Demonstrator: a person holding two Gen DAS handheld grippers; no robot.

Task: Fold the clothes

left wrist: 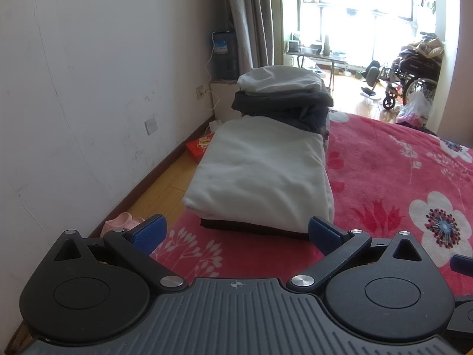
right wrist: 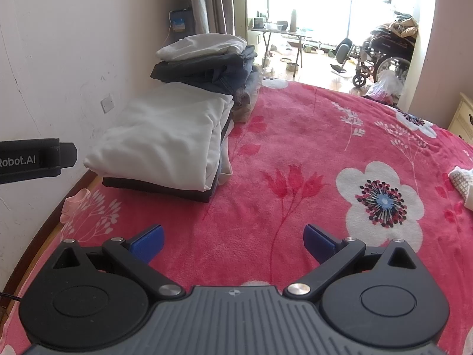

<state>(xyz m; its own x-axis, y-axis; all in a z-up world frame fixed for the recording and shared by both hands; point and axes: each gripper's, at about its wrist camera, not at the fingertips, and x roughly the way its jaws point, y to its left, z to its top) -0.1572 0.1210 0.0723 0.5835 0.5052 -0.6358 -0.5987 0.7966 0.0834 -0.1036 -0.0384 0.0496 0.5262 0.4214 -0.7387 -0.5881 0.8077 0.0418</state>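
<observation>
Well, both the left gripper [left wrist: 235, 232] and right gripper [right wrist: 233, 241] gape empty; a careless nudge might topple the folded white garment [left wrist: 260, 174], possibly overhanging the bed's edge.

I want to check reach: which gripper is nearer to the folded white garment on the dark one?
Left. The left gripper is directly before the folded white garment, close to its near edge. The right gripper is further right, over bare red floral blanket.

Folded garment [left wrist: 260, 174] on bed [left wrist: 384, 177] — taller clothes stack [left wrist: 280, 94] behind it.
</observation>
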